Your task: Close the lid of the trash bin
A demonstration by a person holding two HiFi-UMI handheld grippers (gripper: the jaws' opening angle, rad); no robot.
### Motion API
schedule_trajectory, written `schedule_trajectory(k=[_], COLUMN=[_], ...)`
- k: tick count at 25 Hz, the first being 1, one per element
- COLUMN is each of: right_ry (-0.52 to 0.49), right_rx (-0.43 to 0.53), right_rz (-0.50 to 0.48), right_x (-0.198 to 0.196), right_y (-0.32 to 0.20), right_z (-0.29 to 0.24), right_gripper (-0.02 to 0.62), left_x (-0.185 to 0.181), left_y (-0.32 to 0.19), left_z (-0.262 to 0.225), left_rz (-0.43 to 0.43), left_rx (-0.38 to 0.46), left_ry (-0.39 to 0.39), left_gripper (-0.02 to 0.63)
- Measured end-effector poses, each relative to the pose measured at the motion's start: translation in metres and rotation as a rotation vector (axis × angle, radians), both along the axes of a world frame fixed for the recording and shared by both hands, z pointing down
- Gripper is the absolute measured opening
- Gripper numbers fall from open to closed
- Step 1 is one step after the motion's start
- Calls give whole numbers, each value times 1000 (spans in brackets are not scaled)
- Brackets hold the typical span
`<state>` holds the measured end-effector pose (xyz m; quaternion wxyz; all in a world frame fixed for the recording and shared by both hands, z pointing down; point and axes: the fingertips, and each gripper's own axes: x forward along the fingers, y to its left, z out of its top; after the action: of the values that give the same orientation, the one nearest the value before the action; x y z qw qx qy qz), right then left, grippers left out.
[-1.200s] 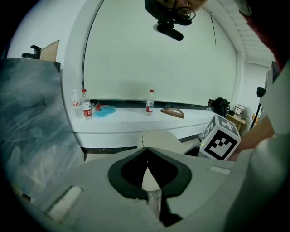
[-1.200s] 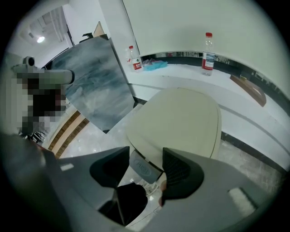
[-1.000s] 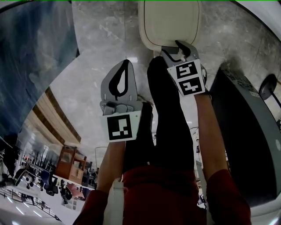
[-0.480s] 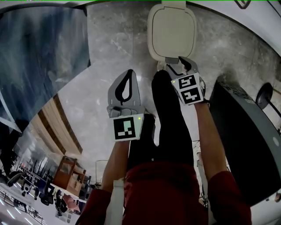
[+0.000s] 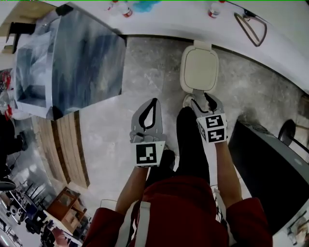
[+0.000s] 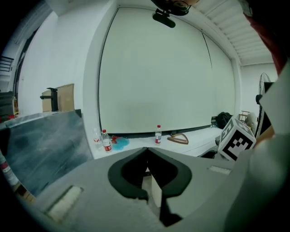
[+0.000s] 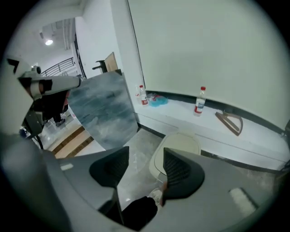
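The trash bin [image 5: 199,70] stands on the grey stone floor against a white ledge, its cream lid lying flat on top. It also shows in the right gripper view as the cream bin [image 7: 177,150], just past the jaws. My right gripper [image 5: 203,100] hovers just short of the bin's near edge, jaws apart with nothing between them; that gap also shows in my right gripper [image 7: 146,153]. My left gripper [image 5: 154,101] is held to the left of the bin over bare floor, its tips touching and empty, as my left gripper [image 6: 147,150] confirms.
A large grey-blue panel [image 5: 82,58] leans at the left. The white ledge [image 5: 164,19] carries bottles [image 5: 126,10] and a triangular brown object [image 5: 251,26]. A dark case [image 5: 270,169] stands at the right. My shoe [image 5: 187,100] sits by the bin's base.
The view has pulled up and back, so the bin looks smaller and farther away. Both grippers have drawn back with me; the right one is no longer over the lid's near edge.
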<state>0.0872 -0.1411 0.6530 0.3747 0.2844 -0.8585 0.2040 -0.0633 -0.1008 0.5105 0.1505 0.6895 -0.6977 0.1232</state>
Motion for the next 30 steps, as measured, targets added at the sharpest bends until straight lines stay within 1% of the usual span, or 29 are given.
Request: schedule_trajectory(k=[5, 8, 11, 16, 19, 22, 24, 27, 28, 30], right_ry=[-55, -103, -138, -196, -251, -307, -337, -391, -406, -428], right_rx=[117, 216, 305, 445, 551, 673, 749, 850, 886, 942], right_rz=[-1, 31, 52, 49, 55, 76, 93, 108, 107, 105], right_x=[-5, -8, -4, -2, -5, -5, -3, -1, -2, -3], right_y=[22, 26, 35, 55, 63, 74, 80, 88, 92, 101], right_z=[-87, -139, -188, -267, -318, -368, -397, -444, -460, -488], right_gripper=[235, 235, 235, 235, 235, 235, 232, 232, 232, 232], left_x=[-16, -28, -32, -39, -48, -62, -71, -73, -73, -74], left_y=[40, 58, 78, 107, 123, 142, 156, 170, 175, 184], left_z=[-61, -96, -132, -192, -226, -262, -285, -327, -339, -358], left_rz=[-39, -47, -51, -79, -74, -93, -108, -117, -120, -121], left_rx=[47, 82, 133, 235, 305, 368, 405, 478, 499, 534], left_ry=[-4, -9, -32, -27, -72, -107, -158, -255, -272, -274], left_gripper=[0, 0, 0, 0, 0, 0, 0, 0, 0, 0])
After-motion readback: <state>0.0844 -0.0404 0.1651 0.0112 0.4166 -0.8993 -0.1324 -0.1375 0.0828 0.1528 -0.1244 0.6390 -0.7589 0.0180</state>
